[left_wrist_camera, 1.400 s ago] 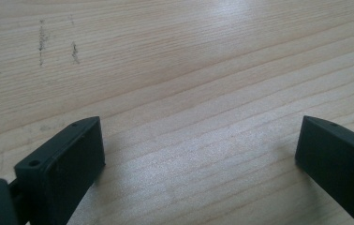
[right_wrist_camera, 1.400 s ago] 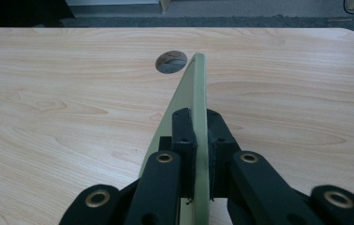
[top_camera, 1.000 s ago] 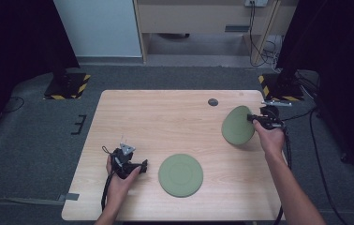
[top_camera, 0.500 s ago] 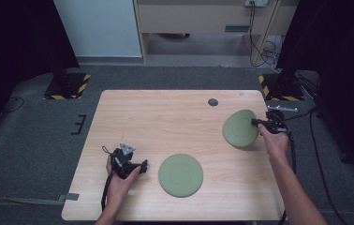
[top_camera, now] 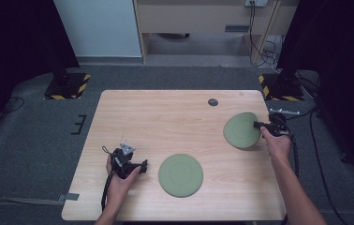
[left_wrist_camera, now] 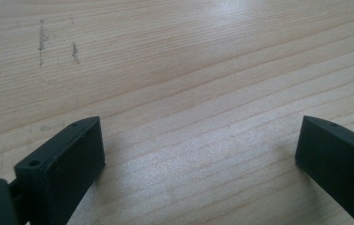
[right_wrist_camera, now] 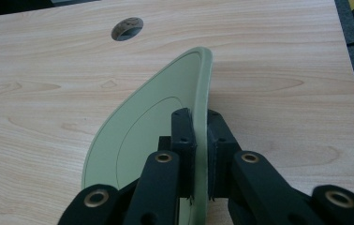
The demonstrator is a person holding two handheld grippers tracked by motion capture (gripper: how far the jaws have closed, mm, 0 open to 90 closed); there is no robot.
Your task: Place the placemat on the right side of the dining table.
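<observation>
At the right of the high view, the right gripper (top_camera: 258, 125) is clamped on the rim of a green plate (top_camera: 241, 130), which sits tilted above the wooden surface (top_camera: 165, 122) near its right edge. In the right gripper view the two black jaws pinch the plate's (right_wrist_camera: 137, 136) raised rim from either side, the plate standing on edge and slanting away to the left. A round dark hole (right_wrist_camera: 127, 28) in the surface lies toward the upper left of that frame. A second green plate (top_camera: 180, 175) lies flat at lower centre of the high view. Just left of it the left gripper (top_camera: 143, 165) rests on the surface, its jaws spread wide with bare wood (left_wrist_camera: 198, 108) between them.
</observation>
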